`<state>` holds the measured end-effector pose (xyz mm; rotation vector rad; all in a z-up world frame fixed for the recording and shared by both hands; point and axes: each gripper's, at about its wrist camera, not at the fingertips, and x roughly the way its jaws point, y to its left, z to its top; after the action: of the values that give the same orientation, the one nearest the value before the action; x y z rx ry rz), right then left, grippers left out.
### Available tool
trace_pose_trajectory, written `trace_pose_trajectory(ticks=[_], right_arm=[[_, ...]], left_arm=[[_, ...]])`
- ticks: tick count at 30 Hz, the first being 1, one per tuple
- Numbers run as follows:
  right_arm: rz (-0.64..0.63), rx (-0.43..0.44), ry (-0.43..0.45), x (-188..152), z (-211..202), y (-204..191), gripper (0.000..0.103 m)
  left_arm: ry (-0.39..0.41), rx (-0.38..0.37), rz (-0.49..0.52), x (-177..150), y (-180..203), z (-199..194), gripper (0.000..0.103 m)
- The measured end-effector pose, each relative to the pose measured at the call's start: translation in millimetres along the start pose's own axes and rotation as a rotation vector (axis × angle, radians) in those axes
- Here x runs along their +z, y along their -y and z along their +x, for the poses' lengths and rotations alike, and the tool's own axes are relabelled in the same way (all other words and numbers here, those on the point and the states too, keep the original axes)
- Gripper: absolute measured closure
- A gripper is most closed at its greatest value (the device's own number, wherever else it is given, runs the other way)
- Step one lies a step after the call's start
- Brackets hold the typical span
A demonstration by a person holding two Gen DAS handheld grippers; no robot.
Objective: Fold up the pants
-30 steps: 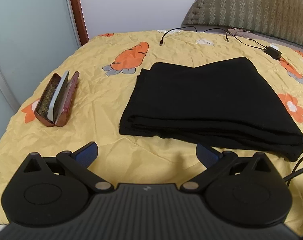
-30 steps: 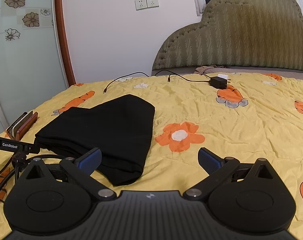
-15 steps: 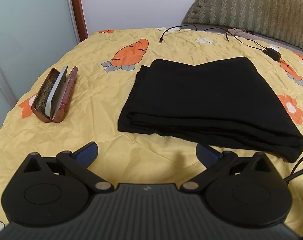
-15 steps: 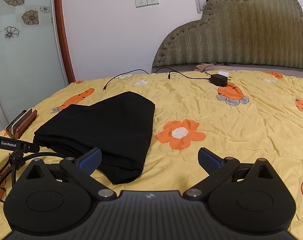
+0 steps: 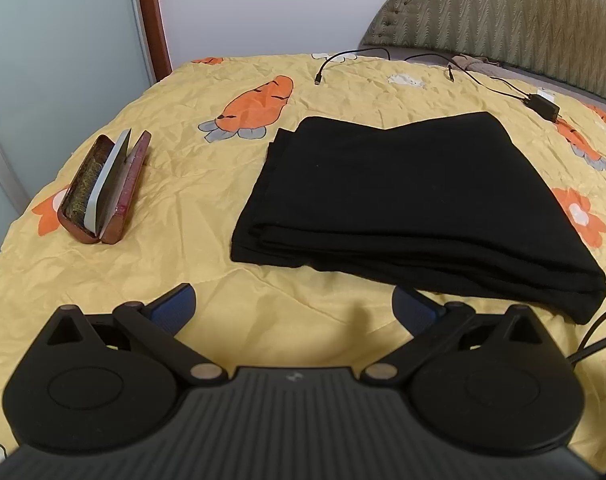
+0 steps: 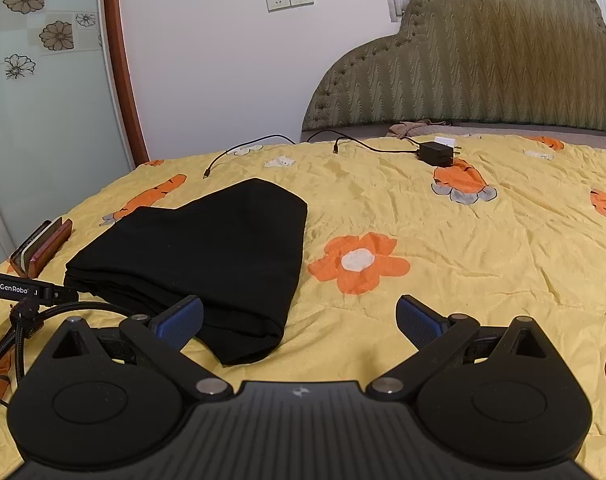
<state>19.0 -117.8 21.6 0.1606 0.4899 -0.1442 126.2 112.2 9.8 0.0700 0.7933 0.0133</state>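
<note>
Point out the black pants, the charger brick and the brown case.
black pants (image 5: pixel 403 200), left wrist view, middle of top layer
charger brick (image 6: pixel 436 153), right wrist view, black body
brown case (image 5: pixel 103 196), left wrist view, open middle

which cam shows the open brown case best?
Left wrist. The brown case lies in full view left of the folded black pants, open side toward the camera, with its lining and a pale card visible inside. The right wrist view catches only its end at the left edge, interior hidden.
</note>
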Motion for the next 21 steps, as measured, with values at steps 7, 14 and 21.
trace_pose_trajectory(ticks=[7,14,21], right_arm=[[0.002,-0.002,-0.001,-0.4,0.9,1.0,0.000],[0.006,-0.005,-0.005,-1.2,2.4,1.9,0.000],[0.013,-0.005,-0.011,-2.4,3.2,2.9,0.000]], left_arm=[[-0.002,-0.004,-0.004,-0.4,-0.4,0.1,0.000],[0.000,-0.004,-0.003,-0.4,-0.5,0.6,0.000],[0.000,-0.008,-0.002,0.1,-0.7,2.2,0.000]])
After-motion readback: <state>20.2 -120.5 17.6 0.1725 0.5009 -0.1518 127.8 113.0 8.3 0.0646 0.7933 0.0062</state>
